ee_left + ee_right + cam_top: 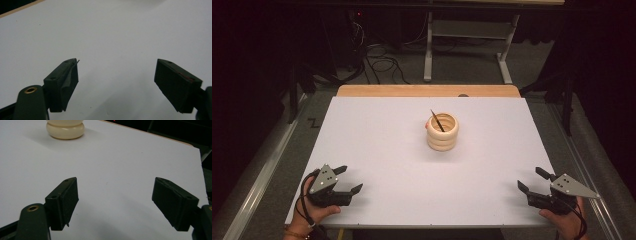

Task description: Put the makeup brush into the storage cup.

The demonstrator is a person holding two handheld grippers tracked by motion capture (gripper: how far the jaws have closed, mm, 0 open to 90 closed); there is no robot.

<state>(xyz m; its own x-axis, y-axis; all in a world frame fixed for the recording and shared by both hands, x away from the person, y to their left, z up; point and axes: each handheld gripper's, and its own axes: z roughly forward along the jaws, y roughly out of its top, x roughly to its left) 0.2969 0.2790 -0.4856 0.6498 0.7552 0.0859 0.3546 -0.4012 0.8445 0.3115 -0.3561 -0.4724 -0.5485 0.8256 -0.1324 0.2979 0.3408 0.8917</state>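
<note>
Near the middle of the bench (377, 135), a little toward the far edge: a stack of cream rings (442, 132), upright, with a thin dark stick (437, 120) leaning out of its hole. Wide bare white surface on every side of the stack, right out to all four edges. At the near left corner: left gripper (351, 180), jaws spread wide, holding nothing, just above the surface. At the near right corner: right gripper (530, 180), jaws likewise spread wide and empty, close to the right edge. Both well apart from the stack. From the right gripper view, stack (65, 128) far ahead, bare board between.
</note>
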